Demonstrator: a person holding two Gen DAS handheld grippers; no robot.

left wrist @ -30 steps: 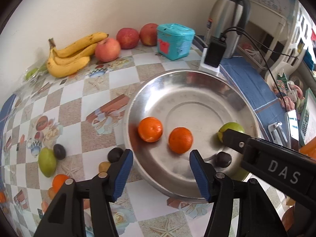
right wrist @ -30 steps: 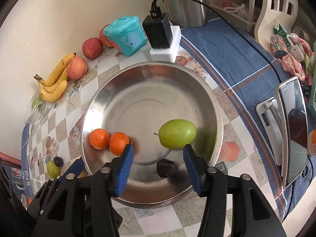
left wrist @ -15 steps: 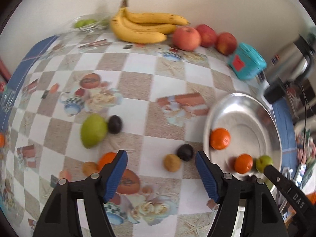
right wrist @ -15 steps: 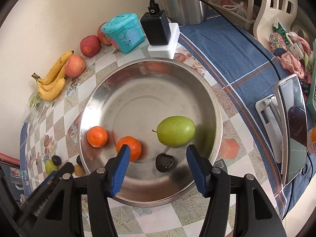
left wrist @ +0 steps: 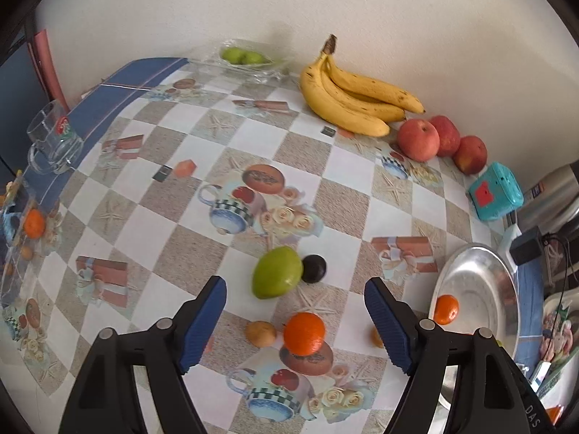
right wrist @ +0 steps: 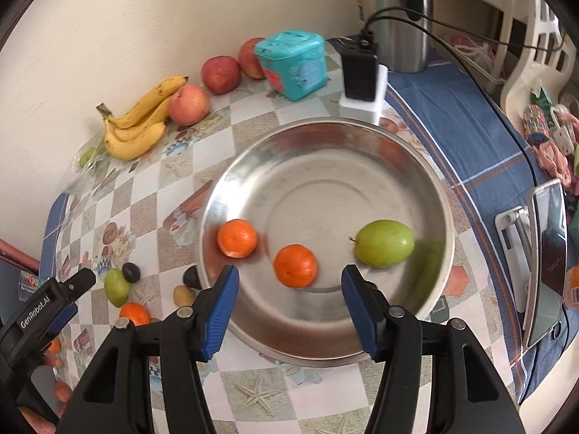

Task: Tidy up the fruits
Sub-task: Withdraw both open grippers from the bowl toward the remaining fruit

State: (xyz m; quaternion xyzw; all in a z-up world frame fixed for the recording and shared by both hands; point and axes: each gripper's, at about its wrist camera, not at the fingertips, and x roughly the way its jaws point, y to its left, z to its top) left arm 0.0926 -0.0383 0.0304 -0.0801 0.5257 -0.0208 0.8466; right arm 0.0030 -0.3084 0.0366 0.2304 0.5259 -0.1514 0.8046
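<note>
A table covered in a checkered oilcloth printed with teapots and starfish filled both views, and a blue striped cloth lay over its far side. On the oilcloth sat a wide, shallow stainless-steel basin, which held two orange tangerines side by side and a green oval fruit with a stalk near the opposite wall, apart from them.

The right gripper, black with blue pads, hung over the near rim of the basin, its jaws standing partly apart with nothing between the pads. The left gripper pointed down at the loose fruit on the oilcloth beside the basin; its jaws were opening, and the pads pressed on nothing, though a third orange tangerine lay on the cloth in the gap between them.

Against the wall lay a bunch of yellow bananas, and next to it three red apples in a row, then a small teal plastic box. A clear glass mug stood at the blue cloth's edge.

Just beyond the left gripper's pads a second green oval fruit lay touching a small dark plum. A small brown round fruit lay just beside the loose tangerine.
</note>
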